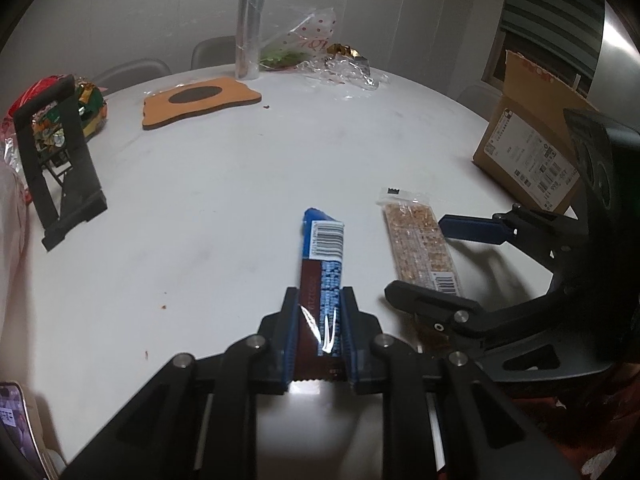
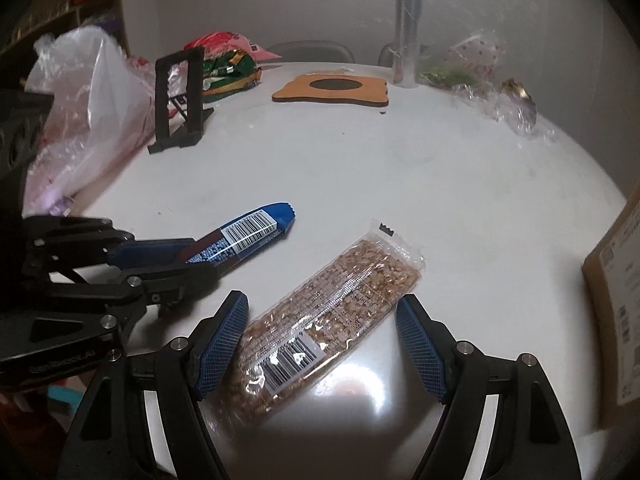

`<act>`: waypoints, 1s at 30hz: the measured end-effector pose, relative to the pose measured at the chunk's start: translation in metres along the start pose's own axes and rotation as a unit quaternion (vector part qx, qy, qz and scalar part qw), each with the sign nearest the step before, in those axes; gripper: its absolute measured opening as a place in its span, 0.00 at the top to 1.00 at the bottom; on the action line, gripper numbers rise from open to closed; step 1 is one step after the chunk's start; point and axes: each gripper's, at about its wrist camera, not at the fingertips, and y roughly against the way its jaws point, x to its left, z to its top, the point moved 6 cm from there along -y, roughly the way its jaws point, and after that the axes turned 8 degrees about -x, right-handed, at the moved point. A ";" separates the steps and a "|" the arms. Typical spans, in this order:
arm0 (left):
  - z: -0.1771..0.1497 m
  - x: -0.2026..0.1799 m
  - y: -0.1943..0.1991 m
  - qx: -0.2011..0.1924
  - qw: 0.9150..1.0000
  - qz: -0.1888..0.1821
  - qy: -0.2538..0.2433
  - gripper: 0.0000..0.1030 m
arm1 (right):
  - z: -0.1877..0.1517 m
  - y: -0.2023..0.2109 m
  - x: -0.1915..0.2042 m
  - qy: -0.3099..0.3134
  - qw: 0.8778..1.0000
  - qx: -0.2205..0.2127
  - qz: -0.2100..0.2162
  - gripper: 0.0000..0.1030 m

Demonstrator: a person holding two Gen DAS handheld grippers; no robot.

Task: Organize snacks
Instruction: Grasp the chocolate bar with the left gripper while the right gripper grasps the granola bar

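Note:
My left gripper (image 1: 320,300) is shut on a blue and brown snack bar (image 1: 323,248), which points away from me just above the white table (image 1: 224,184). In the right wrist view the same bar (image 2: 244,238) sits in the left gripper (image 2: 200,258) at the left. My right gripper (image 2: 320,320) is open, its jaws on either side of a clear-wrapped grain bar (image 2: 320,308) lying on the table. That grain bar (image 1: 420,240) also shows right of the blue bar, with the right gripper (image 1: 420,256) around it.
A cardboard box (image 1: 528,152) stands at the right edge. A black stand (image 1: 60,160) and colourful snack bags (image 1: 88,108) are at the left. An orange mat (image 1: 200,100), a foil roll (image 1: 250,20) and crumpled plastic wrap (image 1: 340,68) lie at the back.

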 end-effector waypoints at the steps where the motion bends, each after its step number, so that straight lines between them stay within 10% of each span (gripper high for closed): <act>1: 0.000 0.000 0.000 0.000 1.000 0.000 0.000 0.83 | 0.000 0.000 0.000 0.007 1.000 0.001 -0.004 0.28; 12: 0.002 -0.001 -0.004 -0.002 1.000 0.005 -0.002 0.82 | -0.020 0.025 -0.043 0.017 0.999 0.017 -0.038 0.28; 20: 0.006 -0.002 -0.009 -0.004 1.000 0.024 -0.004 0.82 | -0.021 0.026 -0.040 0.003 1.000 -0.005 -0.008 0.63; 30: 0.008 -0.002 -0.011 -0.005 0.999 0.034 -0.004 0.84 | -0.016 0.026 -0.043 0.005 1.000 -0.011 -0.015 0.64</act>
